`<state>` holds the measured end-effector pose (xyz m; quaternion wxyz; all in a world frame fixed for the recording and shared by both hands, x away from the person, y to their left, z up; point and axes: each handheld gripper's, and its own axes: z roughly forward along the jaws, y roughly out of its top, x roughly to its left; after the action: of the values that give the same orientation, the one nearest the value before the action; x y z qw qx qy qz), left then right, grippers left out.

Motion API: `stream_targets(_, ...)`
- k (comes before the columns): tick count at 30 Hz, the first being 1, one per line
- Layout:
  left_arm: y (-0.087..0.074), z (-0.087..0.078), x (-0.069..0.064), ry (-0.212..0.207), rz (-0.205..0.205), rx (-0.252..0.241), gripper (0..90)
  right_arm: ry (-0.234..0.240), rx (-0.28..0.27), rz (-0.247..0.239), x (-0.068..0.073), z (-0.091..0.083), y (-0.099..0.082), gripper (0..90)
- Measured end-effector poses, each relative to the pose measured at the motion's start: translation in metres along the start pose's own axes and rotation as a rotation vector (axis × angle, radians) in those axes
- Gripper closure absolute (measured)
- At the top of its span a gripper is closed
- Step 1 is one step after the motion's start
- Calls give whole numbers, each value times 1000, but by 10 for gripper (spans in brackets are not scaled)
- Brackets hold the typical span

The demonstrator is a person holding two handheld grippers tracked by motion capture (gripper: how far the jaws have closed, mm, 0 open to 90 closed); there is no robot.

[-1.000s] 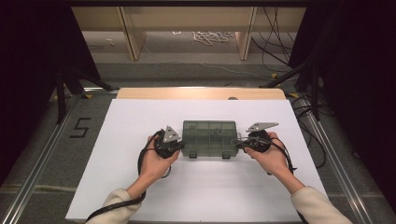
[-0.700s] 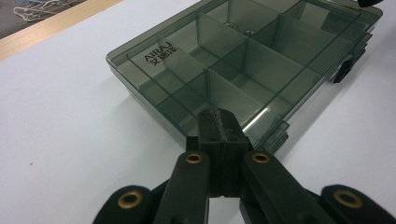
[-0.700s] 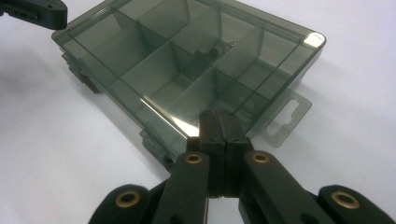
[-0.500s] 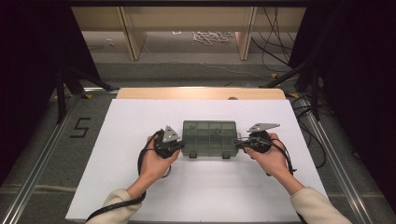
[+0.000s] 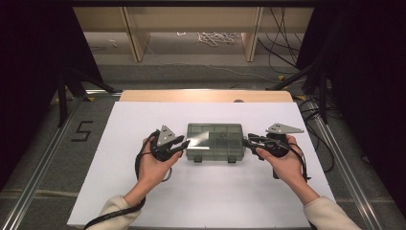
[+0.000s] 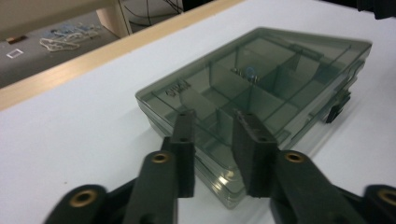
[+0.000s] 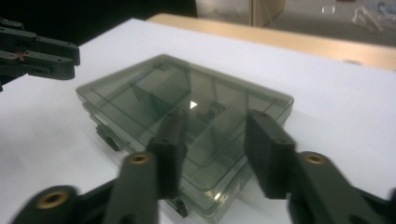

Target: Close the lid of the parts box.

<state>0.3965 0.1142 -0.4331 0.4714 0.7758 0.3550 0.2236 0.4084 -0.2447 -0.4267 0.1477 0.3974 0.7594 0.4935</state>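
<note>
The compartment box (image 5: 214,141) looks like smoky, see-through plastic with a glossy lid that catches highlights. The white table cover (image 5: 201,201) is matt and smooth, the table edge (image 5: 206,96) pale wood. Both grippers' jaws look like matt black plastic.

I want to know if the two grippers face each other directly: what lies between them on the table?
The closed, smoky compartment box lies between the left gripper and right gripper, one at each short end. The high view shows this.
</note>
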Motion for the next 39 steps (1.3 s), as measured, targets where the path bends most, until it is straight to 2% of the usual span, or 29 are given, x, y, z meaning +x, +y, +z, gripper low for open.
stream_targets(8, -3, -29, 1, 30, 7, -65, 366, 24, -88, -60, 1, -16, -9, 350)
stream_targets(11, -12, -42, 2, 31, -1, -67, 316, 34, -74, -70, 1, -24, -14, 322)
stream_targets(13, -18, -49, 3, 35, -9, -67, 307, 34, -73, -75, 2, -29, -18, 319)
stream_targets(14, -20, -52, 3, 34, -14, -66, 304, 31, -95, -79, 2, -30, -20, 313)
stream_targets(16, -25, -59, 4, 40, -20, -67, 297, 24, -78, -87, 3, -36, -23, 307)
stream_targets(17, -28, -63, 5, 42, -24, -70, 294, 25, -87, -88, 4, -37, -24, 303)
stream_targets(21, -33, -75, 7, 48, -5, -85, 287, 23, -106, -100, 6, -45, -30, 299)
stream_targets(22, -36, -78, 7, 55, -19, -86, 286, 23, -98, -104, 7, -47, -31, 297)
stream_targets(23, -37, -80, 7, 55, -14, -87, 284, 8, -108, -109, 7, -49, -33, 295)
stream_targets(24, -38, -83, 7, 59, -9, -85, 283, 20, -110, -100, 8, -49, -34, 294)
stream_targets(25, -41, -85, 7, 58, -10, -87, 283, 17, -94, -107, 9, -52, -35, 294)
stream_targets(28, -46, -89, 6, 62, -6, -83, 282, 16, -90, -117, 11, -56, -41, 289)
stream_targets(29, -47, -91, 6, 68, 7, -77, 282, 10, -88, -118, 11, -57, -42, 287)
stream_targets(30, -49, -92, 4, 69, -1, -75, 281, 9, -93, -120, 12, -58, -43, 285)
stream_targets(31, -50, -93, 4, 69, 11, -74, 281, 19, -95, -128, 12, -59, -44, 284)
stream_targets(36, -51, -92, 3, 68, -6, -87, 281, 15, -85, -137, 14, -64, -45, 269)
stream_targets(38, -50, -92, 1, 77, -2, -76, 281, 10, -100, -142, 15, -62, -46, 267)
stream_targets(39, -50, -91, 2, 73, 14, -80, 281, 14, -94, -146, 15, -62, -47, 267)
